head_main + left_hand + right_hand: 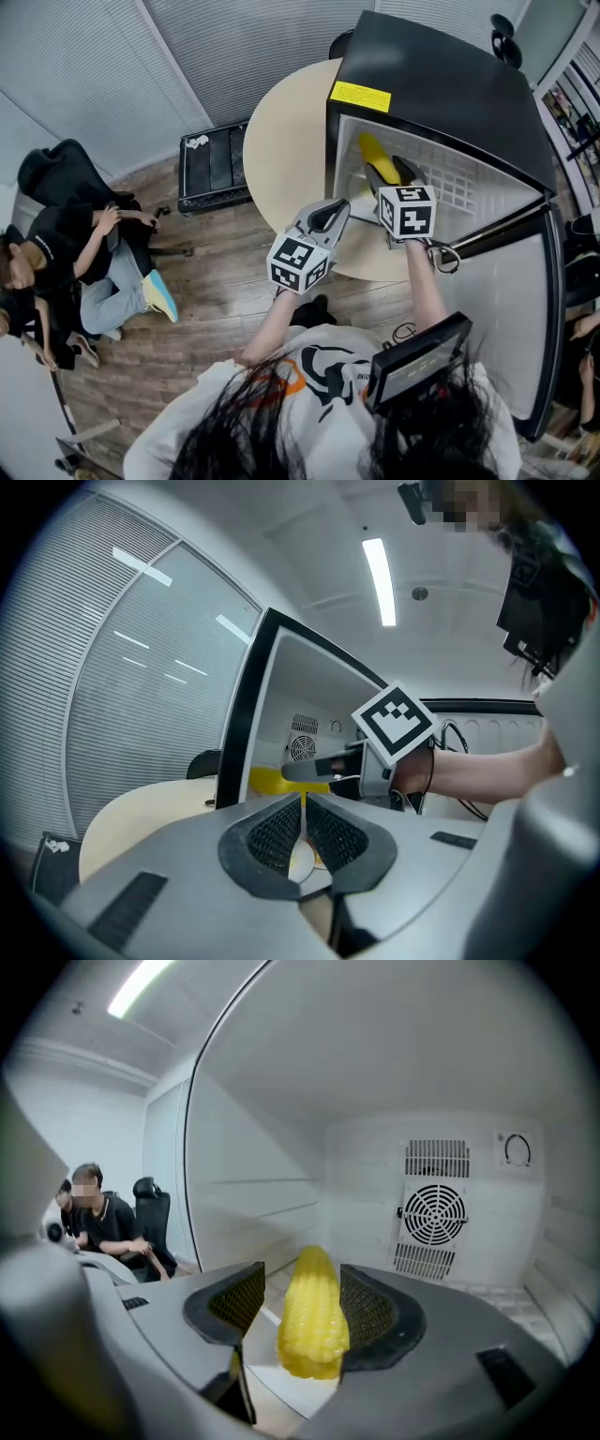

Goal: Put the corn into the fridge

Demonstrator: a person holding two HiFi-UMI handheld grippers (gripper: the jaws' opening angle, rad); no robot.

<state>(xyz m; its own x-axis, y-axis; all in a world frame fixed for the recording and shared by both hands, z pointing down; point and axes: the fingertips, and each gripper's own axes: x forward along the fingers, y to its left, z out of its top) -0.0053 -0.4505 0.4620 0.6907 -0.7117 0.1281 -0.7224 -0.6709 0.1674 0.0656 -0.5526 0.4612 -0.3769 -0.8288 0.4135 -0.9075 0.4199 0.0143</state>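
Right tongs (300,1309) reach inside the open fridge (441,84) on the round worktop (281,141), spread around the corn (312,1321): it touches one pad, with a gap at the other. Left tongs (302,810), at 9 o'clock of them, are pressed together, empty, outside the fridge.

The yellow corn cob (314,1321) is pointing tip-first toward the back wall inside the fridge (441,84); the black, white-lined fridge is standing on a round table (286,141), its door hanging open.
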